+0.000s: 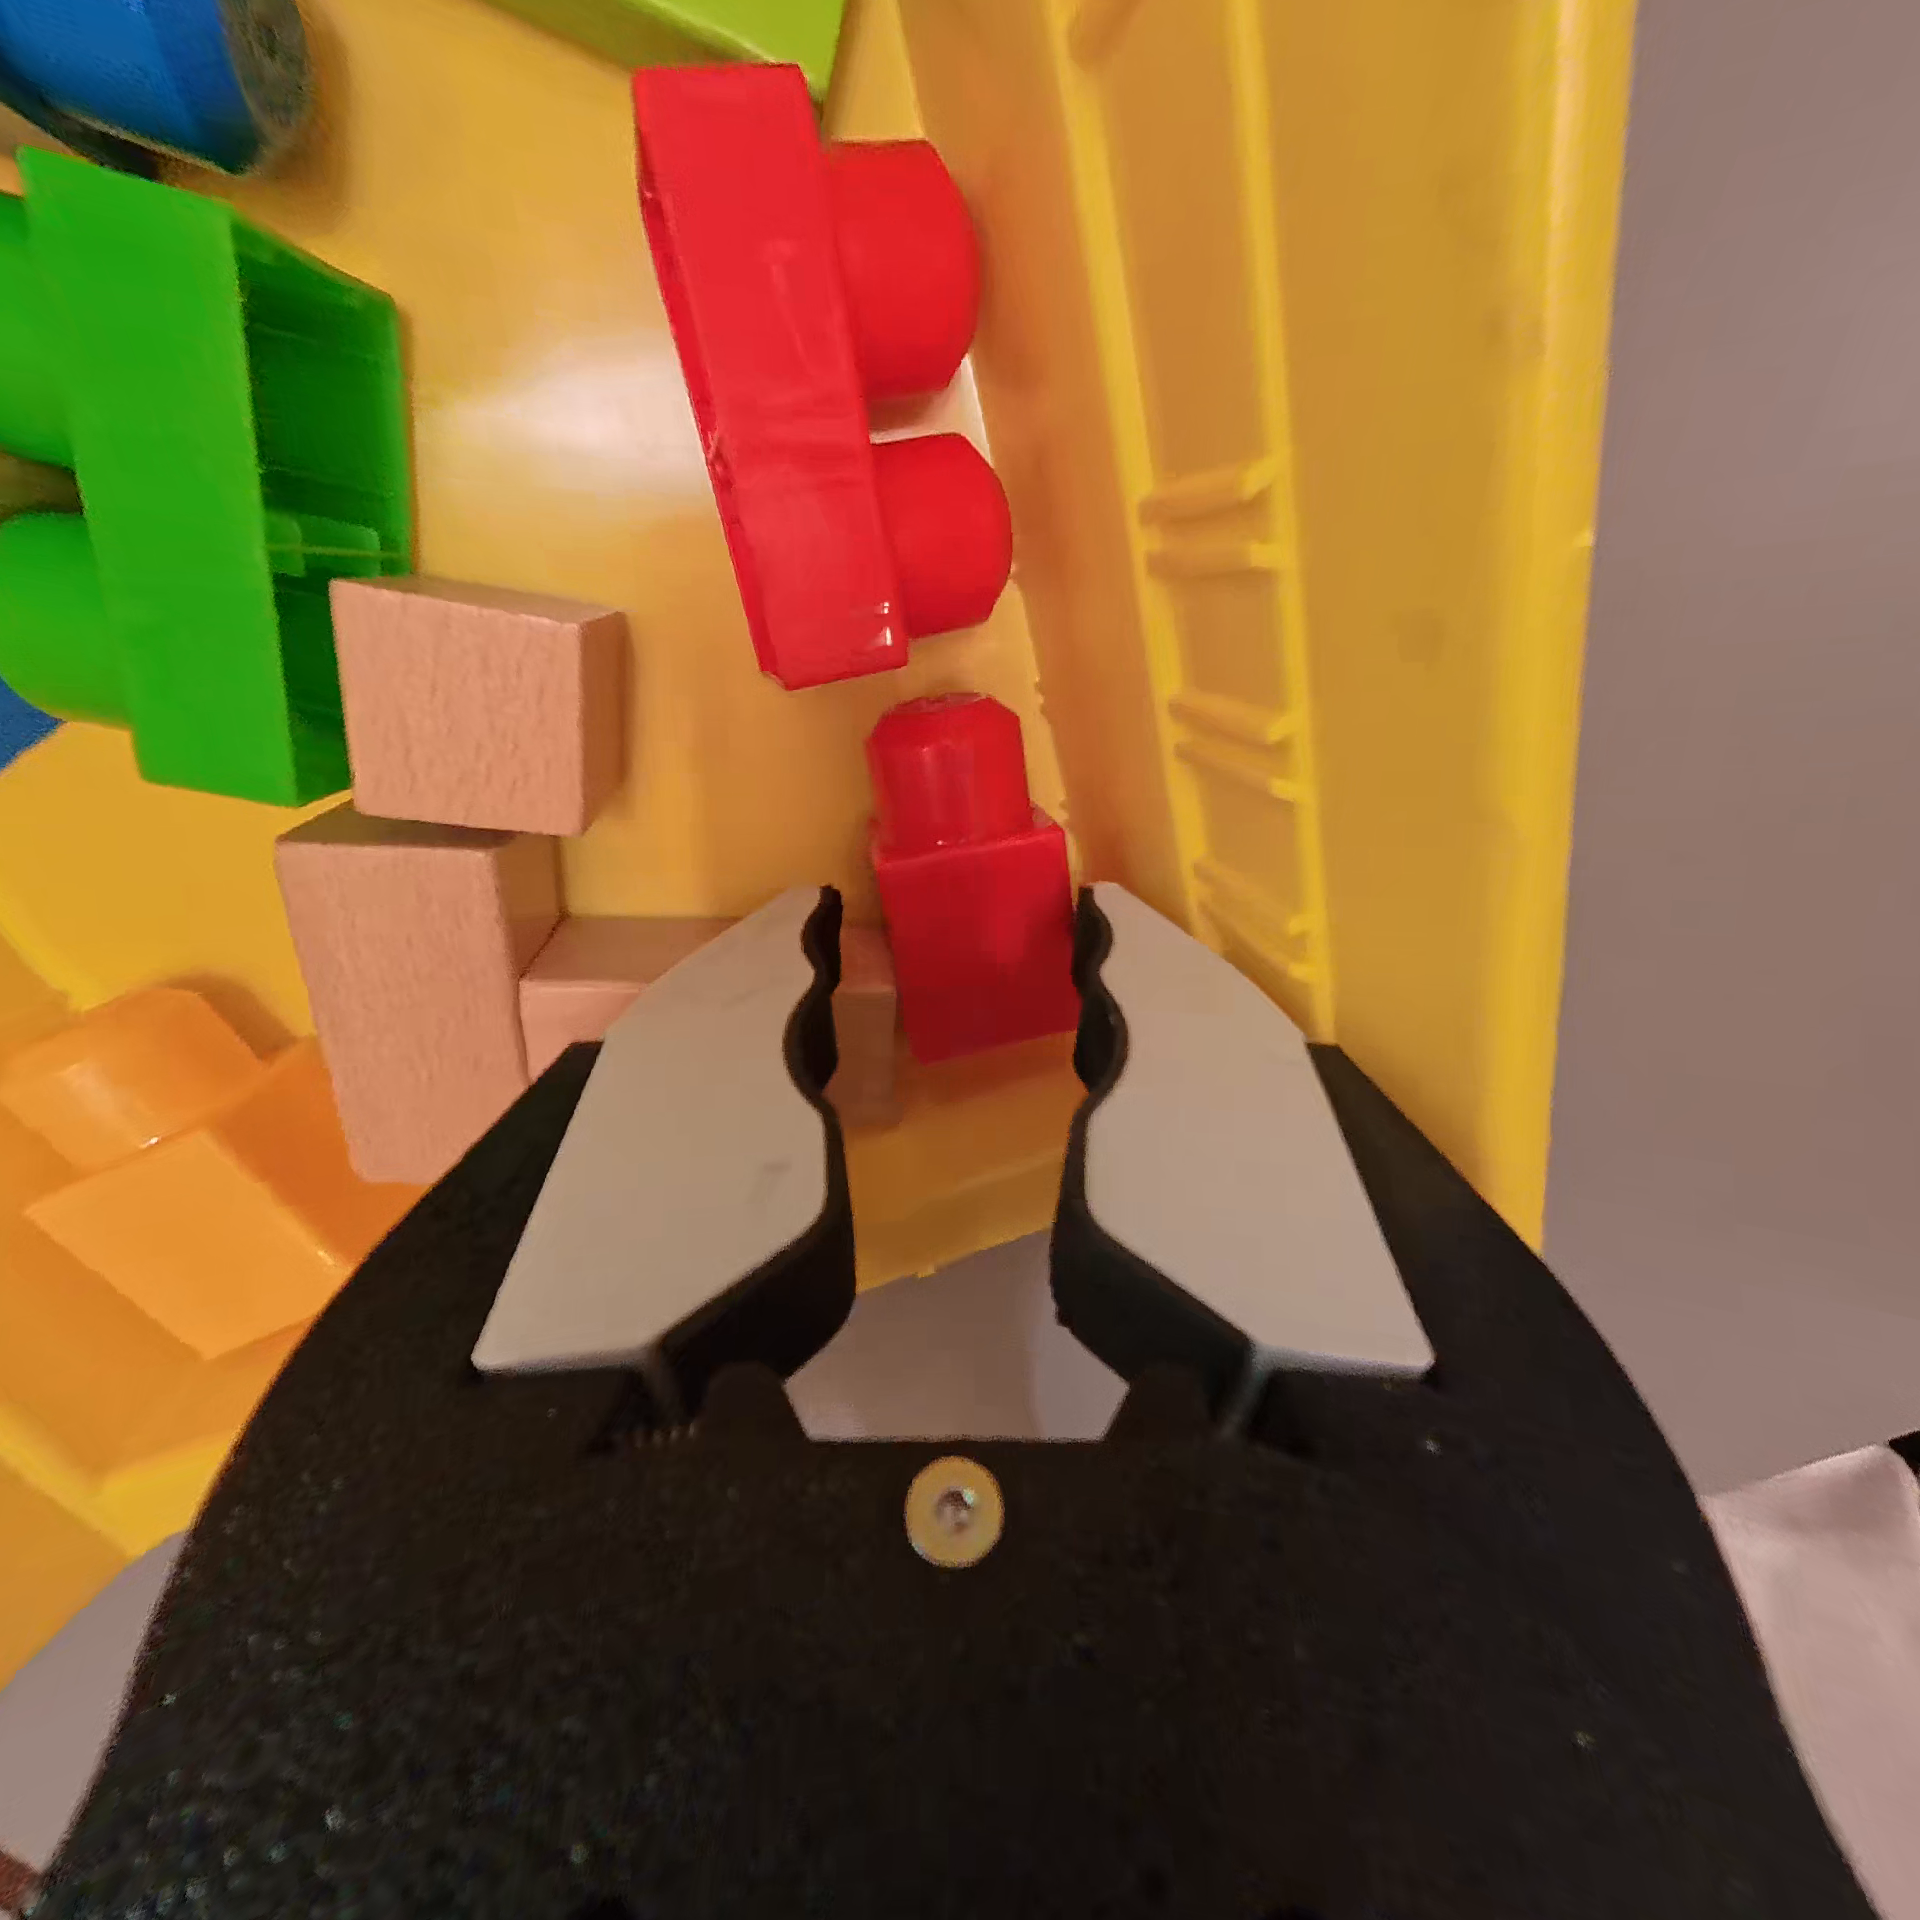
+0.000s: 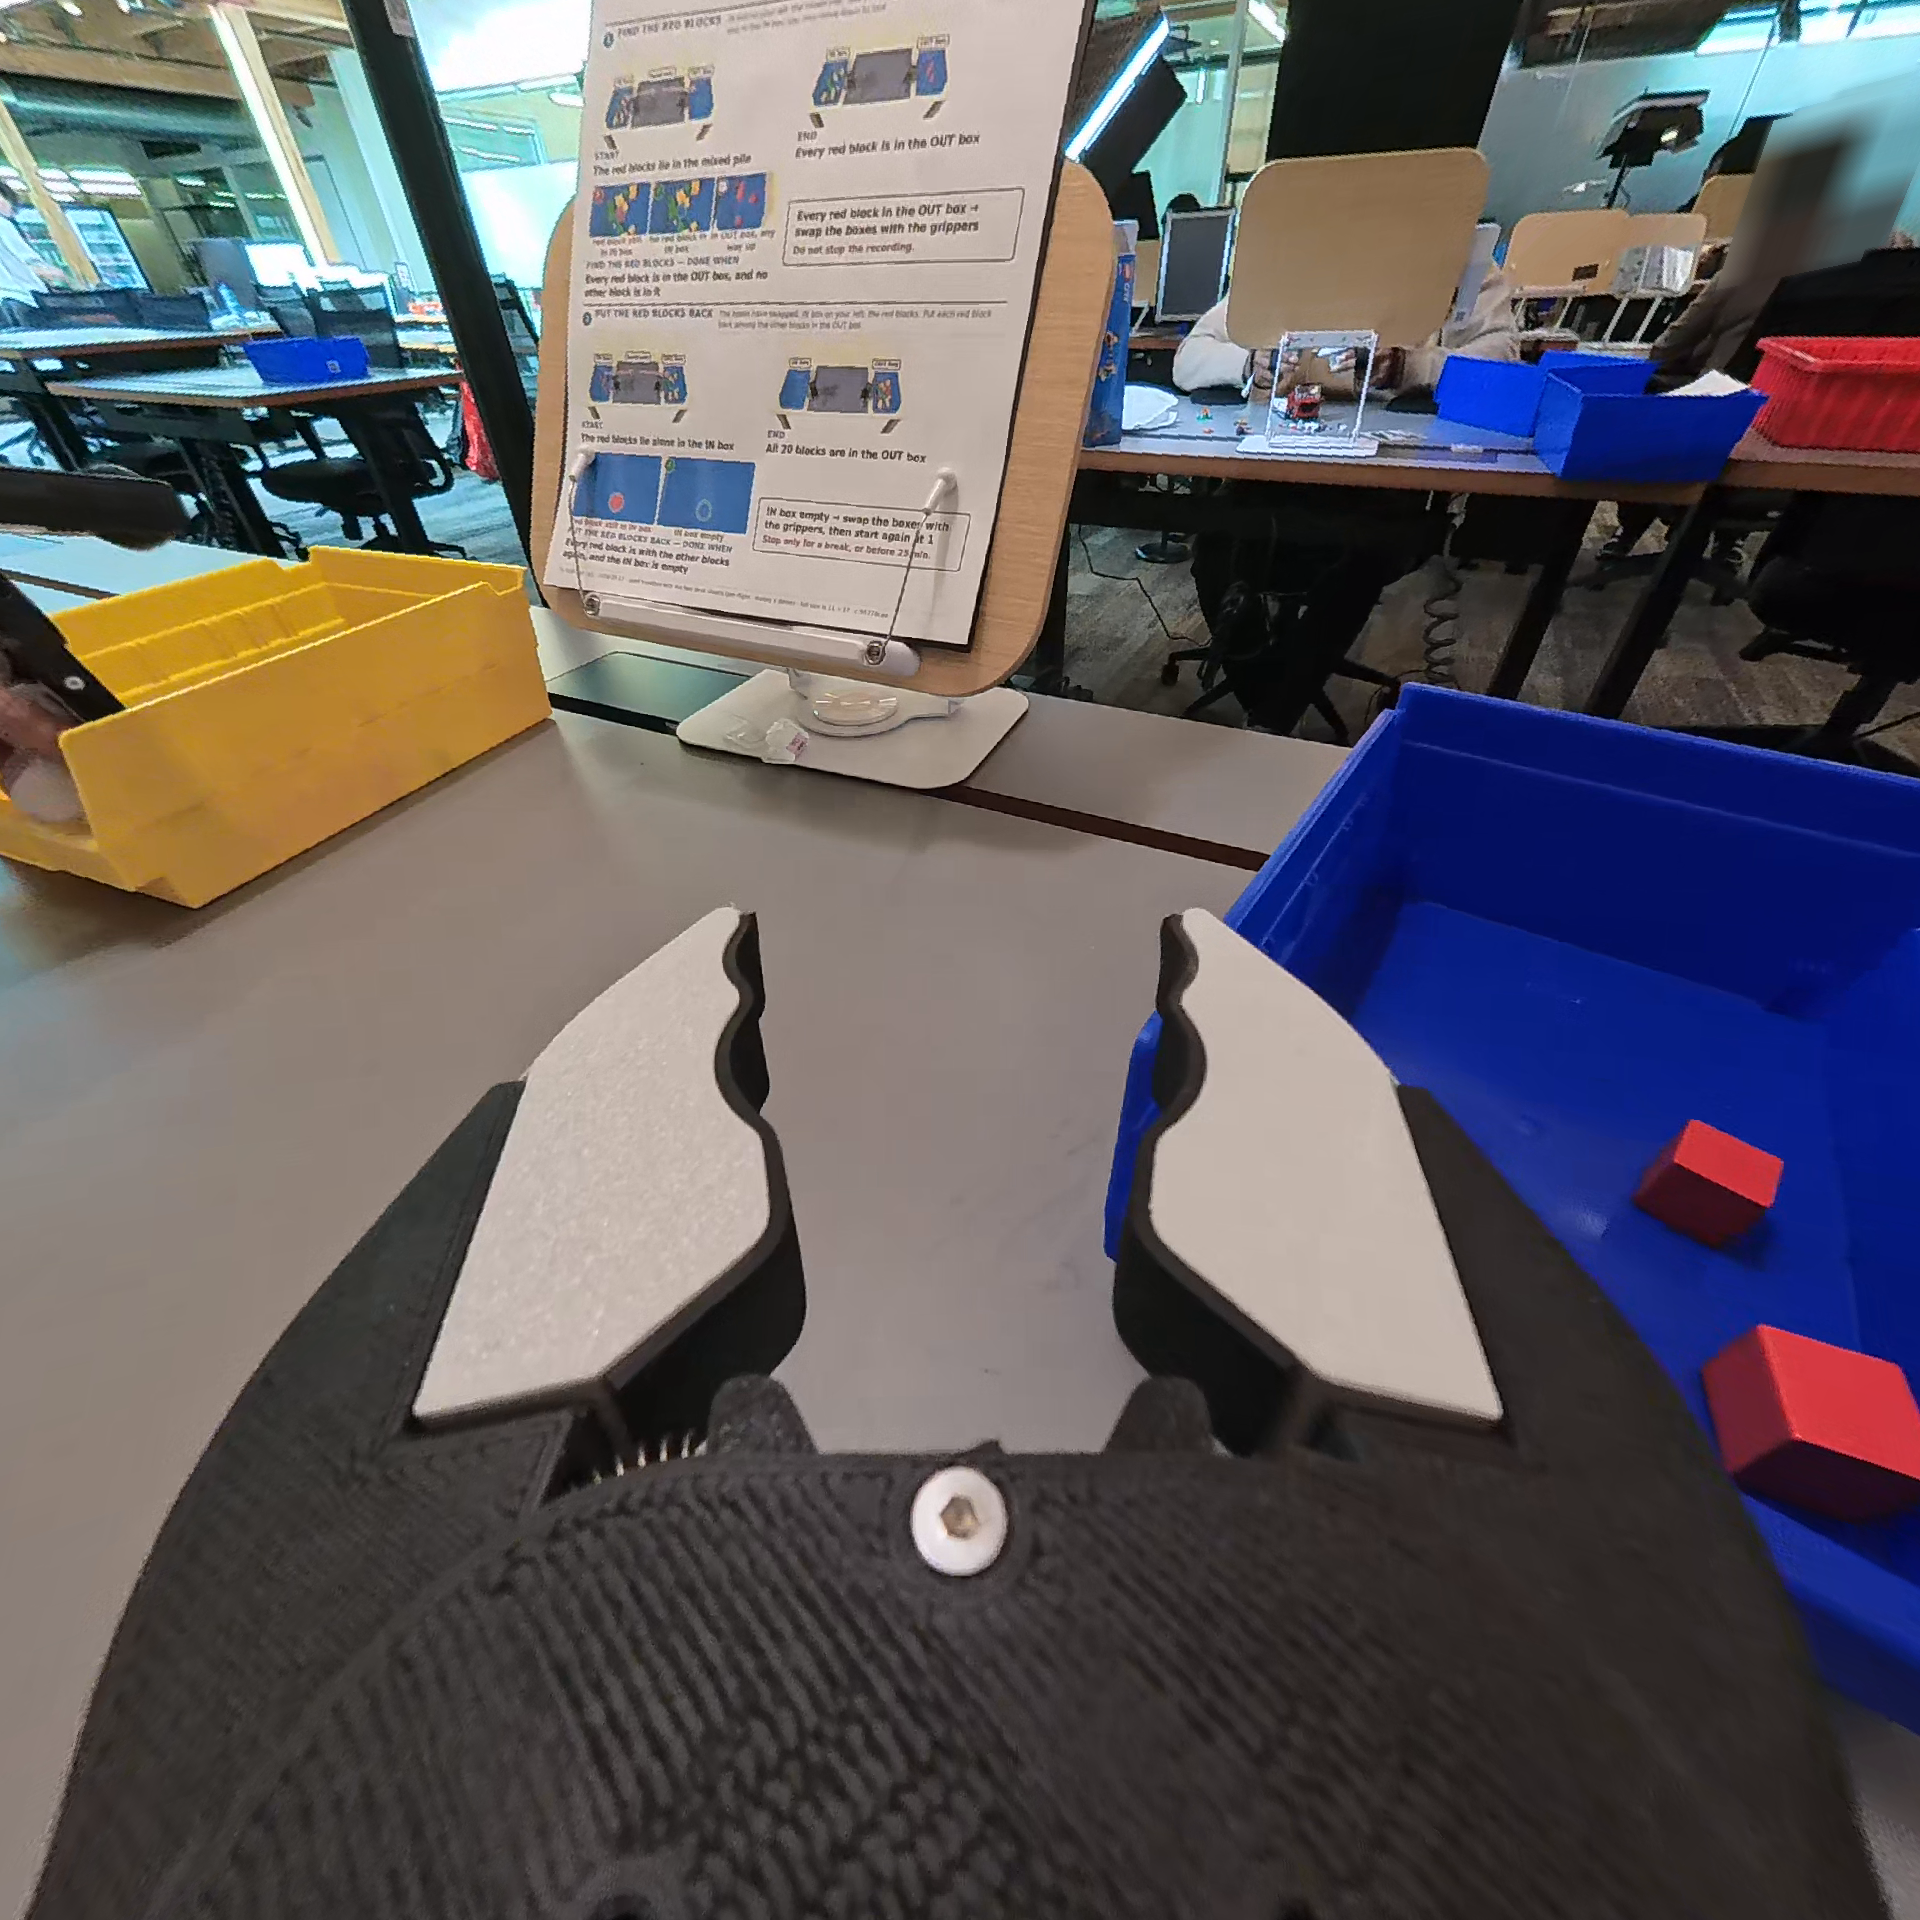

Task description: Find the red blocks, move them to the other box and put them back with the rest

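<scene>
My left gripper [image 1: 956, 935] reaches into the yellow box [image 1: 1455, 520], its jaws open around a small red block [image 1: 971, 935]; only the right pad touches. My right gripper [image 2: 961, 997] hovers open over the grey table [image 2: 520, 987] beside the blue box [image 2: 1558, 831] holding two red cubes [image 2: 1709, 1179].

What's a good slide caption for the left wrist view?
Left gripper straddling a small red block inside the yellow box.
</scene>
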Motion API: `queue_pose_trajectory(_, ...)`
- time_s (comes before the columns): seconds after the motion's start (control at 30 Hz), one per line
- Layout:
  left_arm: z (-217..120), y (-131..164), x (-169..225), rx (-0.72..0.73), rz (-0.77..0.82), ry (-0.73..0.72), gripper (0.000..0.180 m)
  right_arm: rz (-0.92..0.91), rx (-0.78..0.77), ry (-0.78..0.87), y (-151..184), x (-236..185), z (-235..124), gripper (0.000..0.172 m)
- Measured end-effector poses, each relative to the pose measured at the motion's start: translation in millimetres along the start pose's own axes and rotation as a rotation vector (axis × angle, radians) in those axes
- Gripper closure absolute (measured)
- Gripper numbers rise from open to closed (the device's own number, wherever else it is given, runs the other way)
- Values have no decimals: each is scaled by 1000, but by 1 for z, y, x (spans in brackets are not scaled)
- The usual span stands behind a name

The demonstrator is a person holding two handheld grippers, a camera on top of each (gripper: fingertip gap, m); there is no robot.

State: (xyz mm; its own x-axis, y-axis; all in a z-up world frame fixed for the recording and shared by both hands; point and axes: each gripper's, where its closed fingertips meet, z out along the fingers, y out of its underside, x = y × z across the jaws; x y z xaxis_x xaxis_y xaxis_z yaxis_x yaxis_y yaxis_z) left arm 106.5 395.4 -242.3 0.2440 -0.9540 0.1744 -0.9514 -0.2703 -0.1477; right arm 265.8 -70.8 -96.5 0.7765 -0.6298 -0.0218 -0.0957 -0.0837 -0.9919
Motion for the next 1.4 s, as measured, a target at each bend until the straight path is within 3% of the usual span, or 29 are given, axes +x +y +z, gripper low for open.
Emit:
queue_pose_trajectory(0.23, -1, -3, -1, 32, 71, -39, 146, 9, -3, -10, 1, -2, 0, 98)
queue_pose_trajectory(0.33, -16, -10, -1, 126, 108, -47, 146, 2, 1, -13, -1, -3, -1, 98)
queue_pose_trajectory(0.5, -91, -28, 0, 450, 187, -77, 146, 33, 19, -68, -5, -20, 0, 98)
queue_pose_trajectory(0.6, -142, -34, 20, 679, 282, -66, 146, 55, 36, -140, -9, -41, 6, 98)
queue_pose_trajectory(0.73, -170, -22, 98, 863, 521, 116, 146, 87, 72, -282, -15, -81, 13, 98)
queue_pose_trajectory(0.83, -164, -7, 163, 935, 749, 249, 146, 102, 100, -402, -20, -114, 15, 99)
queue_pose_trajectory(1.03, -141, 40, 278, 1068, 1035, 773, 146, 104, 144, -632, -24, -175, 10, 104)
queue_pose_trajectory(1.23, -128, 75, 323, 1132, 1142, 1141, 146, 32, 115, -867, -10, -215, -5, 111)
queue_pose_trajectory(1.4, -121, 88, 332, 1118, 1183, 1221, 146, 44, 122, -982, -6, -229, -14, 122)
